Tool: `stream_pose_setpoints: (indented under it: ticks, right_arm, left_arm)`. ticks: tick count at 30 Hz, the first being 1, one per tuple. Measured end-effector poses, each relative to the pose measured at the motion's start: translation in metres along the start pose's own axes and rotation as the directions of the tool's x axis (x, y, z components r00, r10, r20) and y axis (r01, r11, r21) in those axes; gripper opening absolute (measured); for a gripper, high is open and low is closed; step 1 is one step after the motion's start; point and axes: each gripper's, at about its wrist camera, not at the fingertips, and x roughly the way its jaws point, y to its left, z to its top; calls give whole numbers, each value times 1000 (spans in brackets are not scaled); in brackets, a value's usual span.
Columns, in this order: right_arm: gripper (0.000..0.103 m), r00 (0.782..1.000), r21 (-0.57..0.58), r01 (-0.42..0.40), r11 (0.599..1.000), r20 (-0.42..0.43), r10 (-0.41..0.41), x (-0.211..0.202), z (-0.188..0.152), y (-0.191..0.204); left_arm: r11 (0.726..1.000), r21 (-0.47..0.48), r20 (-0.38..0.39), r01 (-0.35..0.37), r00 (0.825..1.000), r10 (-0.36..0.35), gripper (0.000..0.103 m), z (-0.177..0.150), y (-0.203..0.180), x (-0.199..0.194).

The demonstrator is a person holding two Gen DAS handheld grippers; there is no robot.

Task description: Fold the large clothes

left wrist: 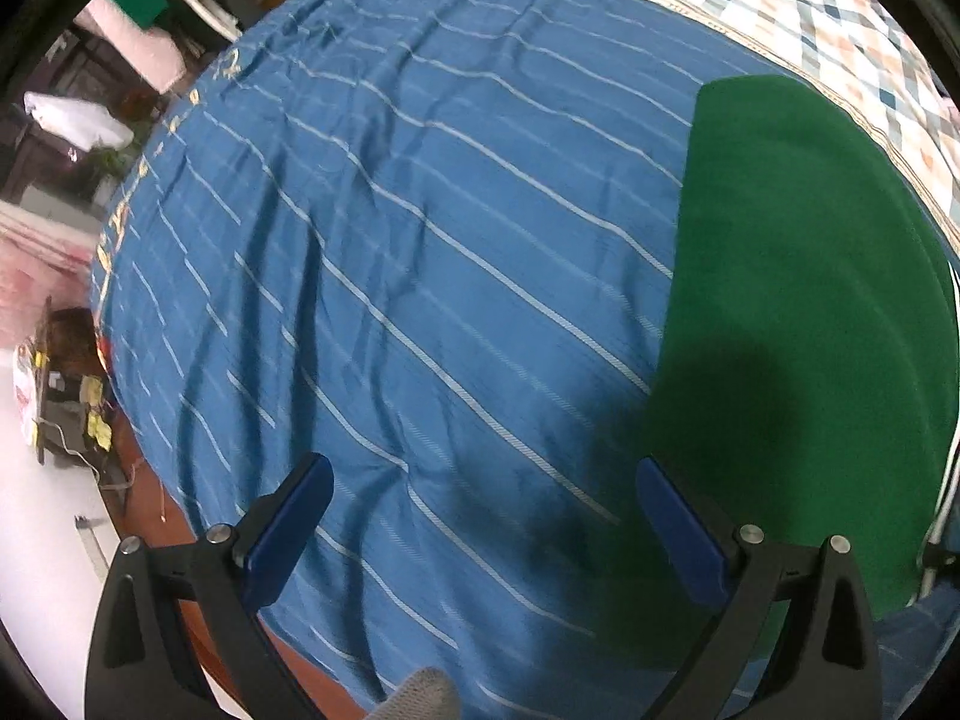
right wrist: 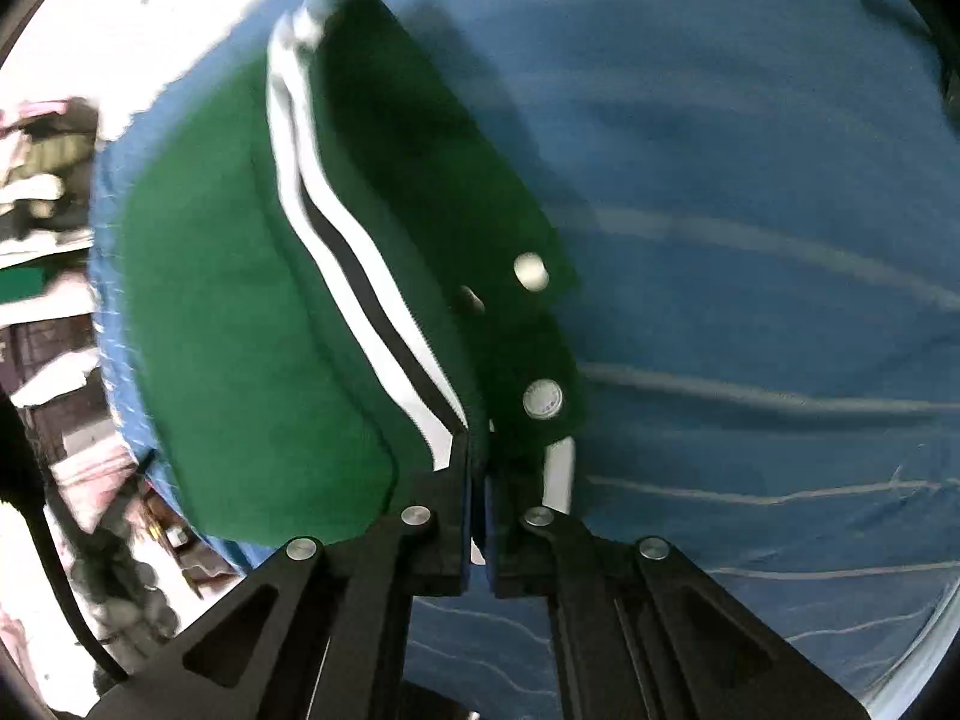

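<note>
A green jacket (left wrist: 804, 312) lies flat on a blue striped bedsheet (left wrist: 390, 252), at the right of the left wrist view. My left gripper (left wrist: 480, 480) is open and empty, hovering over the sheet just left of the jacket's edge. In the right wrist view my right gripper (right wrist: 478, 474) is shut on the jacket's (right wrist: 240, 300) front edge, by the white and black striped trim (right wrist: 360, 276) and the snap buttons (right wrist: 543, 401). That edge is lifted and the view is blurred.
A checked quilt (left wrist: 810, 6) lies at the far end of the bed. The bed's left edge (left wrist: 120, 276) drops to a floor with clutter (left wrist: 66, 396). More clutter shows left of the bed in the right wrist view (right wrist: 54, 180).
</note>
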Motion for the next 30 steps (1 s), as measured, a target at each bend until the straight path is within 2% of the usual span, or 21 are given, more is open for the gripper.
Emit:
stream_pose_setpoints:
  ticks: [3,4,5,6,7,8,10,11,14,15,16,17,18,21,26,27,28,29,30]
  right_arm:
    - [4,1000,-57,-22,998,18,23,5,4,10]
    - [15,998,-74,-56,996,23,58,0,7,14]
    - [34,994,-85,-93,992,48,97,-9,10,14]
    - [47,987,-90,-129,988,83,137,-17,14,12]
    - [72,979,-97,-160,982,115,170,-23,18,9]
    - [78,967,-117,-194,974,147,210,-24,26,8]
    - [78,949,-140,-257,956,149,277,-16,39,4]
    - [79,942,-140,-293,946,128,311,-5,46,-1]
    - [83,930,-178,-340,923,86,359,20,58,-4]
    - [84,937,-196,-322,926,76,342,31,63,-2]
    - [86,939,-206,-320,925,62,339,42,69,2]
    - [91,933,-208,-342,916,42,358,50,71,2]
    - [93,925,-206,-364,908,31,378,51,72,-1]
    - [94,925,-218,-373,902,-10,380,52,77,-2]
    - [94,905,-203,-422,884,-48,422,59,63,-9]
    - [93,889,-204,-456,866,-57,454,63,61,-2]
    - [85,870,-202,-492,847,-78,487,68,59,6]
    - [75,872,-200,-488,849,-87,481,69,57,6]
    - [72,875,-191,-483,854,-91,475,74,54,13]
  left_arm:
    - [996,-34,7,83,997,-83,103,8,7,2]
    - [991,-45,7,128,992,-128,103,10,9,4]
    - [982,-54,-3,183,983,-183,103,15,9,9]
    - [970,-64,-16,234,972,-236,103,19,9,16]
    - [953,-78,-29,293,955,-296,103,23,10,23]
    - [928,-88,-45,362,929,-367,103,28,8,32]
    - [872,-100,-76,479,870,-487,103,36,2,47]
    - [832,-103,-94,545,827,-554,103,40,-3,56]
    - [758,-103,-129,644,747,-652,103,48,-14,72]
    - [744,-97,-135,661,732,-668,103,50,-18,76]
    - [737,-88,-138,670,725,-675,103,52,-20,77]
    - [725,-77,-145,685,712,-687,103,53,-24,79]
    - [719,-72,-148,692,705,-693,103,52,-25,80]
    - [715,-63,-157,696,701,-696,103,52,-26,80]
    - [710,-43,-179,703,694,-698,103,53,-24,77]
    - [709,-37,-178,704,694,-698,103,54,-25,76]
    - [707,-29,-177,707,692,-700,103,55,-23,75]
    - [707,-23,-176,707,693,-699,103,56,-21,76]
    - [705,-21,-176,709,692,-701,103,56,-19,78]
